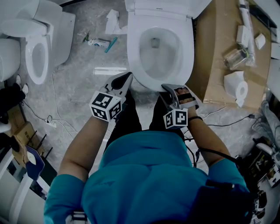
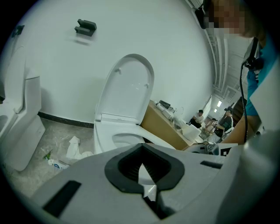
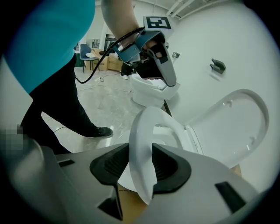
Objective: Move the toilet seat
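The white toilet (image 1: 136,81) stands in front of me with its lid (image 1: 159,6) tipped up against the wall. The toilet seat (image 3: 142,144) is a white ring, and its front edge runs between the black pads of my right gripper (image 3: 142,170), which is shut on it. In the right gripper view the ring stands raised and tilted, with the lid (image 3: 236,127) behind it. In the head view my right gripper (image 1: 168,89) is at the seat's front right. My left gripper (image 1: 127,76) is by the front left rim, jaws together, nothing held. In its own view the left gripper (image 2: 146,175) points at the bowl (image 2: 124,140).
A second toilet (image 1: 37,57) stands at the left. A cardboard box (image 1: 218,65) with a paper roll (image 1: 238,87) flanks the toilet on the right. A tube (image 1: 98,42), crumpled paper (image 1: 113,22) and cables (image 1: 48,118) lie on the floor. People sit far off (image 2: 199,117).
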The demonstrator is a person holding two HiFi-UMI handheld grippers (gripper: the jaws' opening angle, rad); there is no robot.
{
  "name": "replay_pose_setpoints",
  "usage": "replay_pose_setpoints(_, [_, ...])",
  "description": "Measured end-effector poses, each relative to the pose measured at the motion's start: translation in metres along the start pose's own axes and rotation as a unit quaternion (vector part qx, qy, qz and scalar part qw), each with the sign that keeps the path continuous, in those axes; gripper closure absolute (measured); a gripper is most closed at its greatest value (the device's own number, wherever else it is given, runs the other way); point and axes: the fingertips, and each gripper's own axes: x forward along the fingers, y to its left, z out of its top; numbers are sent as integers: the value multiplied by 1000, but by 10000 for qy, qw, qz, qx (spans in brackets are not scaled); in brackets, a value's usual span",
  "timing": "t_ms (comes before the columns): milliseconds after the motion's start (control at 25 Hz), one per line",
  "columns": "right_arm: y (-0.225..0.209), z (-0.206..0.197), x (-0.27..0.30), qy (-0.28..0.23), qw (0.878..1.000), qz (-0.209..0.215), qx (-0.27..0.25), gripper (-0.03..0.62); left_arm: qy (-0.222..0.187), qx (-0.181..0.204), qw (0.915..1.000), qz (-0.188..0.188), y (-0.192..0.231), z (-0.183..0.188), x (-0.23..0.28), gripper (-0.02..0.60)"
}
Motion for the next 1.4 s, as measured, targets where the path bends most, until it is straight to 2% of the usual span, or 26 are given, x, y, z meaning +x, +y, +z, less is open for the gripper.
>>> replay_pose_setpoints(360, [-31,16,-28,-178,9994,-303,-5,453,-227,-16,9997,-28,-8,27,-8,580])
replay_pose_setpoints(1400, [-120,48,-78,-486,9930,-1074,-103,482,-553,137,9984,-61,-28,86,-17,581])
